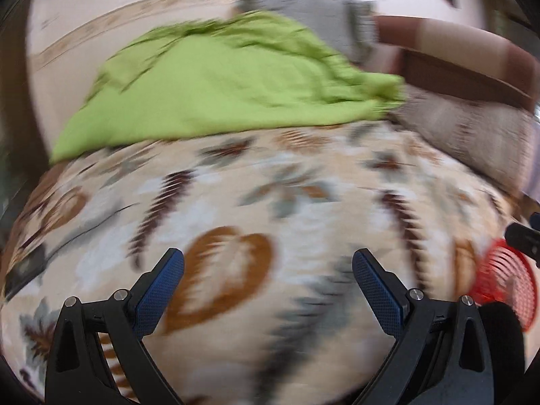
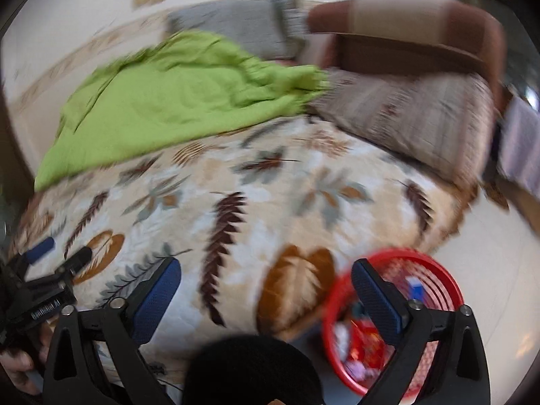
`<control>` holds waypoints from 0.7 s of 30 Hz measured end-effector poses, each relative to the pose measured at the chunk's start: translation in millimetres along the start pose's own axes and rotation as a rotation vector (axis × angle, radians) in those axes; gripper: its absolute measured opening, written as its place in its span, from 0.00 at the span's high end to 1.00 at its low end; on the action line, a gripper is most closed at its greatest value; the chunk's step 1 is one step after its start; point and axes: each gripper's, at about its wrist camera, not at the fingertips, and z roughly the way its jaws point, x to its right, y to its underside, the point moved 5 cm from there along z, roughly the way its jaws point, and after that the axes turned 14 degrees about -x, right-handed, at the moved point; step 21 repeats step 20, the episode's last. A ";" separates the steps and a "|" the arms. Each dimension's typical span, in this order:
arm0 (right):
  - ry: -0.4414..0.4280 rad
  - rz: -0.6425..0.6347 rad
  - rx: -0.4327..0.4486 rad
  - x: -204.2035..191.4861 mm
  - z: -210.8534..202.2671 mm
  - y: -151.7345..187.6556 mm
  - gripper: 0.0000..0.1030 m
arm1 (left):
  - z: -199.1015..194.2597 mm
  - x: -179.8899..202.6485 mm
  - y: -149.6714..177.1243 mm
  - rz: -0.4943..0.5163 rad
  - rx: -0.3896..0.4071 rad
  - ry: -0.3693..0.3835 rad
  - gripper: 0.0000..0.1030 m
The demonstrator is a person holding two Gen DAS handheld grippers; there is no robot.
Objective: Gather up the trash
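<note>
Both views are motion-blurred. At far left of the right wrist view, a hand grips the left gripper, which sits over the leaf-print bedspread; in its own view its jaws stand spread, with nothing between them. A green blanket lies crumpled across the far left of the bed, with a grey pillow behind it. To the right, a brown patterned pillow lies against a brown headboard. The right gripper hangs over the near edge of the bed, jaws spread and empty. Beyond its right finger stands a red basket on the pale floor, just beside the bed. Trash lies inside the basket: red wrappers and pale scraps, individual items too blurred to tell. A dark round shape fills the bottom centre, unidentifiable.
</note>
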 end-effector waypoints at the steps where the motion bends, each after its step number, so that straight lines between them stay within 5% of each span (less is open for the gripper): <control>1: 0.000 -0.043 -0.013 -14.3 9.3 -6.7 0.00 | 10.3 -14.7 -0.3 -0.020 -0.024 -0.030 0.04; 5: -0.081 -0.126 -0.091 -75.2 67.1 -32.8 0.00 | 49.7 -59.4 -2.1 -0.073 -0.102 -0.133 0.04; 12: -0.116 -0.124 -0.212 -147.5 183.6 -62.9 0.00 | 110.4 -103.9 -4.6 -0.238 -0.242 -0.140 0.04; 17: -0.092 -0.146 -0.173 -169.1 220.0 -86.6 0.00 | 127.6 -106.8 -10.1 -0.242 -0.242 -0.172 0.04; 21: -0.089 -0.134 -0.236 -172.5 242.1 -86.1 0.00 | 132.7 -110.3 -12.2 -0.263 -0.246 -0.168 0.03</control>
